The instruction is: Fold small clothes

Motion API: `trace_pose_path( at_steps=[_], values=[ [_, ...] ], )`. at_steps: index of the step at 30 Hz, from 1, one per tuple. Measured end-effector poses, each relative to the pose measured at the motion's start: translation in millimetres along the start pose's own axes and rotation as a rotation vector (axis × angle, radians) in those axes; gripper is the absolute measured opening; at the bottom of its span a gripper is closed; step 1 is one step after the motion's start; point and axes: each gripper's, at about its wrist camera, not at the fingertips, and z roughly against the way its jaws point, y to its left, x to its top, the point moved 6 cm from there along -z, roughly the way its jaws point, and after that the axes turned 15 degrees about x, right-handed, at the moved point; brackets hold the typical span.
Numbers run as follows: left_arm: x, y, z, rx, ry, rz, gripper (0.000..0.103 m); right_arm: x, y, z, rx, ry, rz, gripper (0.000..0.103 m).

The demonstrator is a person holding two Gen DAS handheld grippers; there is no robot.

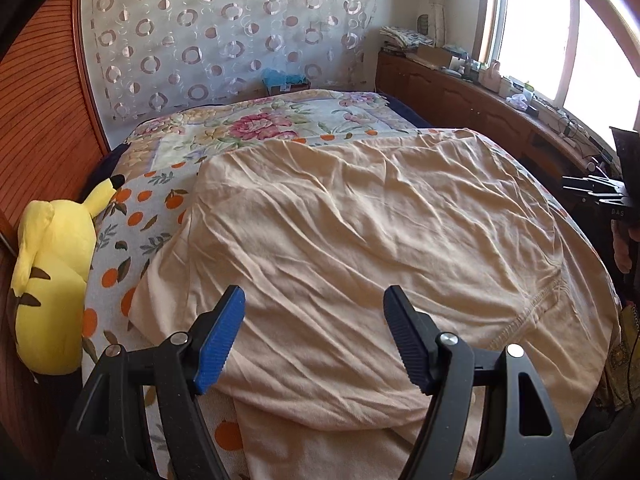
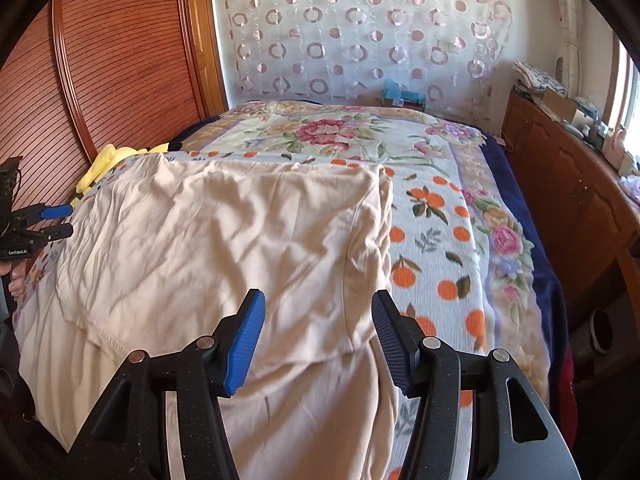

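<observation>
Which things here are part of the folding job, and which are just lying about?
Part of the job:
- cream garment, spread on the bed
- left gripper, open above it
- right gripper, open above it

Just lying about:
- yellow plush toy at the bed's edge
- floral blanket under the garment
- clutter on the wooden cabinet by the window

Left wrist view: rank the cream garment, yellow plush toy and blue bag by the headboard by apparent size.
1. cream garment, largest by far.
2. yellow plush toy, though it sits nearer the camera.
3. blue bag, smallest, but farthest away, so true size is unsure.
</observation>
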Motion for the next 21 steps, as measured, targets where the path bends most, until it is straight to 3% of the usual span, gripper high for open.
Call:
trace_pose_path(
  at_steps=[13,21],
  values=[
    [-51,-1,2,-0.012,0.061,0.074,0.072,-49,-3,-16,-0.011,0.038,-0.096,0.057],
    [-60,4,6,0.006,0.042,0.064,0.072,-56,1,-14,-0.036,0.029,-0.046,0.058]
  ],
)
